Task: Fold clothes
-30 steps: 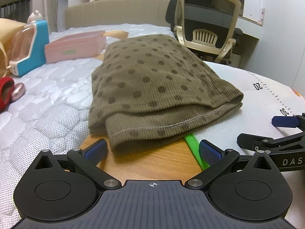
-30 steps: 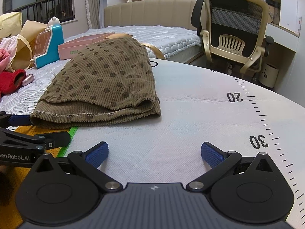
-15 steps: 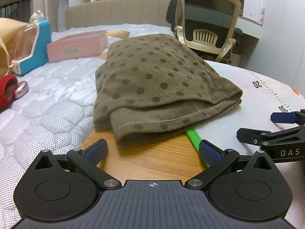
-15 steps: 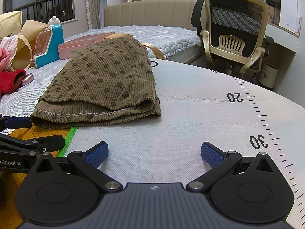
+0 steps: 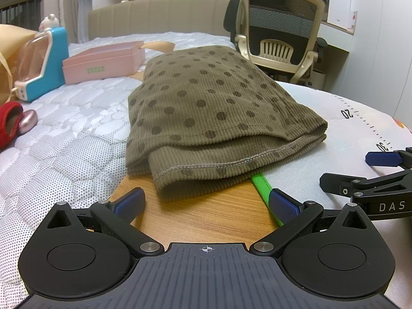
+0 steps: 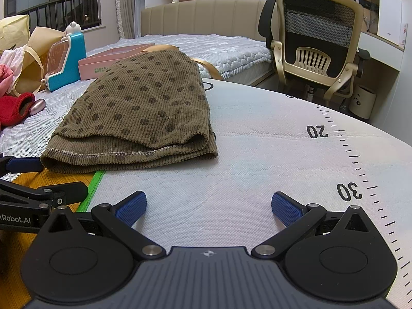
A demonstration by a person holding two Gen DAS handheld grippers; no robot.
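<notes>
Garment [image 5: 219, 118] lies folded at 12 o'clock; left gripper [image 5: 206, 200] and right gripper [image 6: 208, 206] spread, empty; next: pinch hem, fold again

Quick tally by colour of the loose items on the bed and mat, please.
Olive polka-dot garment: 1
Pink box: 1
Blue-and-white toy: 1
Red item: 1
Pink pebble-shaped item: 1
Total: 5

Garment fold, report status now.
Left gripper open, empty. Right gripper open, empty. Brown dotted garment lies folded, ungripped. Nothing blocking.
</notes>
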